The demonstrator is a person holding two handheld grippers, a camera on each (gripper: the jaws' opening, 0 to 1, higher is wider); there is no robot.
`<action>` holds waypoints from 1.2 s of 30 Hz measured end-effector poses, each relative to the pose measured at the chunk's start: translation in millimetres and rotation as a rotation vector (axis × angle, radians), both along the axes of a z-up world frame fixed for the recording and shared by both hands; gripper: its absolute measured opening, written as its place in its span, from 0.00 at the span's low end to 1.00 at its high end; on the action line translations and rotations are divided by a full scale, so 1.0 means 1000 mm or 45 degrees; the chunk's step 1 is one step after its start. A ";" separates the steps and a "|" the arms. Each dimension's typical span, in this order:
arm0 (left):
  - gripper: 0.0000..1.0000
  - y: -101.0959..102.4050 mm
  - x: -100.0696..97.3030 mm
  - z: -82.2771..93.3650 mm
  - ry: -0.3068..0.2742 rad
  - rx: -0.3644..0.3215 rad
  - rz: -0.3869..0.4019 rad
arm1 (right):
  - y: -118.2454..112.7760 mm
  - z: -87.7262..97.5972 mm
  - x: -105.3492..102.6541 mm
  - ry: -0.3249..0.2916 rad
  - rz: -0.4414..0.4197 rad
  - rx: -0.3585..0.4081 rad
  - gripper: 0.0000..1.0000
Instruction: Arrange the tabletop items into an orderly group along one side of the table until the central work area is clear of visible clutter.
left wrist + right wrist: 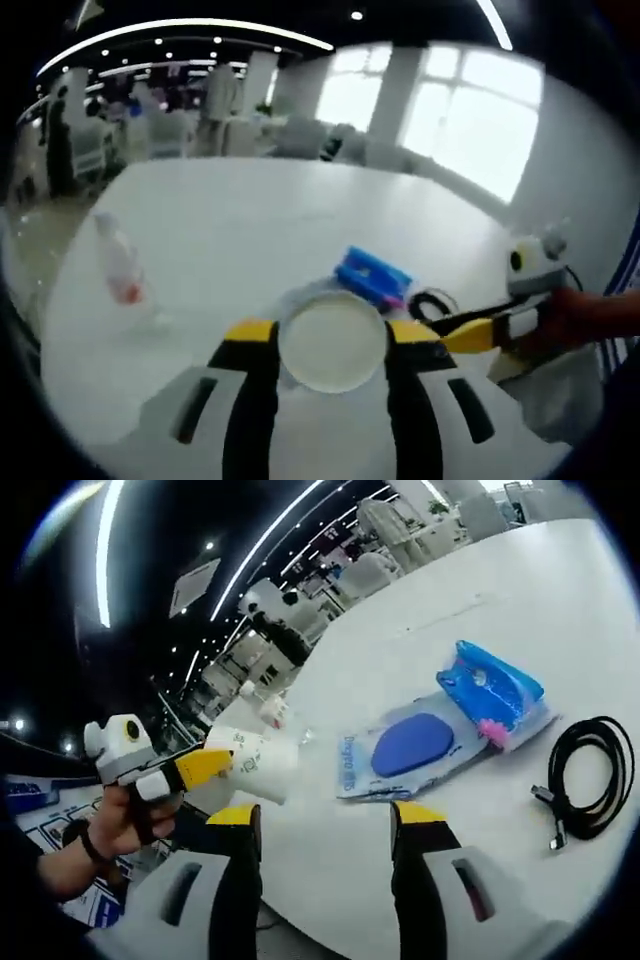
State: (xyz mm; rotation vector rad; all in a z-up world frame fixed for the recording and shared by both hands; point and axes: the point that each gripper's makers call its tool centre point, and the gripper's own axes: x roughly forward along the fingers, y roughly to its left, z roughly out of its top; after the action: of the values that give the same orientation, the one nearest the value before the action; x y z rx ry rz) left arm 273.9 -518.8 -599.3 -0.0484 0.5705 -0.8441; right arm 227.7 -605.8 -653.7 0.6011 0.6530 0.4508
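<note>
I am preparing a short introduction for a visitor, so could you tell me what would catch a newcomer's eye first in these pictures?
First, the white paper cup held between the left tongs, its open mouth facing the camera. Next, the blue packaged item lying flat on the white table, with a coiled black cable beside it. A clear plastic bottle stands apart in the left gripper view.

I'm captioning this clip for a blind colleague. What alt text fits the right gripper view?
The left gripper, held in a hand, grips a white paper cup lying sideways over a white table. Beyond the right gripper lie a blue packaged item and a coiled black cable.
</note>
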 end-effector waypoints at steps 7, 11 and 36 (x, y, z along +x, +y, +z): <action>0.39 0.001 -0.004 0.001 0.047 -0.090 -0.028 | 0.025 0.006 0.008 -0.017 0.085 0.016 0.46; 0.39 0.001 -0.006 0.000 0.065 -0.116 -0.032 | 0.032 0.008 0.010 -0.032 0.098 0.010 0.42; 0.39 0.008 -0.012 0.000 0.143 -0.268 -0.033 | 0.050 0.027 -0.001 -0.057 0.119 0.170 0.17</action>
State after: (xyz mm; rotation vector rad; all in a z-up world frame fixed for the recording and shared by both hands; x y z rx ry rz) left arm 261.5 -510.9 -599.0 -0.2827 0.5867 -0.9282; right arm 227.0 -556.0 -626.8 0.6864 0.6134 0.5972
